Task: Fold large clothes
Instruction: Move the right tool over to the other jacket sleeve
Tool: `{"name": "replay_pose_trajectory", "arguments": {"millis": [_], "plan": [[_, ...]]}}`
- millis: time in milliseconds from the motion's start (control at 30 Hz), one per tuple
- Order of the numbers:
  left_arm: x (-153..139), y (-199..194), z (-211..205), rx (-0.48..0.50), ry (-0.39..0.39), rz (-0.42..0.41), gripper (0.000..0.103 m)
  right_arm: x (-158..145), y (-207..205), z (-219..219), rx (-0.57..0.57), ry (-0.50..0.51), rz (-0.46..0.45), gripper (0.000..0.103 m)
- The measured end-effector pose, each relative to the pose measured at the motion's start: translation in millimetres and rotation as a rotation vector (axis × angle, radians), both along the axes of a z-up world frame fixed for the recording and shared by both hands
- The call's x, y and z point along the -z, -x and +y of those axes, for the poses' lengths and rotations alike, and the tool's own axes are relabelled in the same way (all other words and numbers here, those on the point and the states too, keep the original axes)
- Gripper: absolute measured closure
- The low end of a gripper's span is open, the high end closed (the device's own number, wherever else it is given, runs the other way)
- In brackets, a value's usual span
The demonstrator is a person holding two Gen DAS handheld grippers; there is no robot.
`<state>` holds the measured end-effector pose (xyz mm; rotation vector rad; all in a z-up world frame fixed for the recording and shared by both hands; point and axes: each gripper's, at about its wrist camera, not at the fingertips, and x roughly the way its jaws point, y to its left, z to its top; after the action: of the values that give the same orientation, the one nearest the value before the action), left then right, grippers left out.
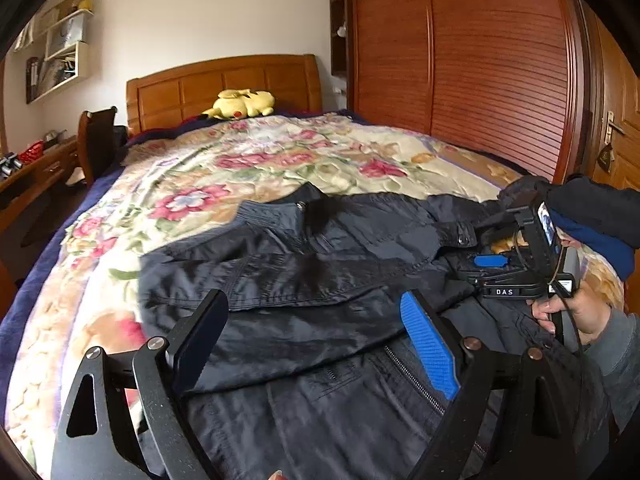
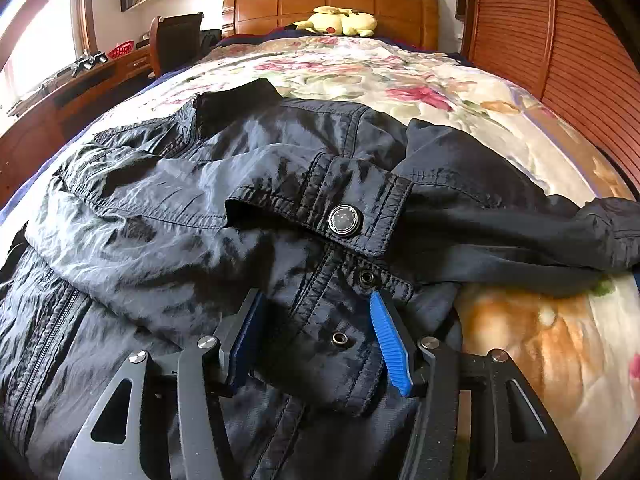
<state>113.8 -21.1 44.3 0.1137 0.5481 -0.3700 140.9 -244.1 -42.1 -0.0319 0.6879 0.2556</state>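
Flowery covers (image 1: 280, 152) lie over a big wooden bed (image 1: 224, 80), and a yellow plush toy (image 1: 240, 105) rests by the headboard. From the left wrist view, a dark jacket (image 1: 320, 280) lies spread on the near part of the bed, with one sleeve folded across its front. The left claw (image 1: 316, 344) hangs above the jacket with its two fingers far apart and nothing between them. At the right side, a hand (image 1: 576, 312) holds the right claw (image 1: 490, 261) low over the jacket's far edge.

From the right wrist view, the right claw (image 2: 316, 336) sits low on the jacket (image 2: 180, 208). Its fingers stand partly apart around a strip of cloth with metal snaps (image 2: 340, 338). The blue pads (image 2: 390, 344) do not squeeze the cloth. A cuff with a round button (image 2: 345, 221) lies just beyond.
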Motion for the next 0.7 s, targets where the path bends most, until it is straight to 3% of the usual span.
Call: {"name": "replay_pose_trajectory", "arguments": {"millis": [233,533,700], "plan": [[29.5,-24.0,-11.8,0.014,0.016,0.067,0.014,0.0,-0.5,2.0,0.001,-0.001,-0.005,0.045],[58.6,-26.4,-33.1,0.039,-0.045,0.076,0.014,-3.6,7.3,-3.7,0.01,-0.041,-0.035,0.045],[65.9,-20.7,-36.2,0.048,-0.061,0.068,0.014,-21.1,14.8,-27.0,0.051,-0.077,-0.078,0.045]]}}
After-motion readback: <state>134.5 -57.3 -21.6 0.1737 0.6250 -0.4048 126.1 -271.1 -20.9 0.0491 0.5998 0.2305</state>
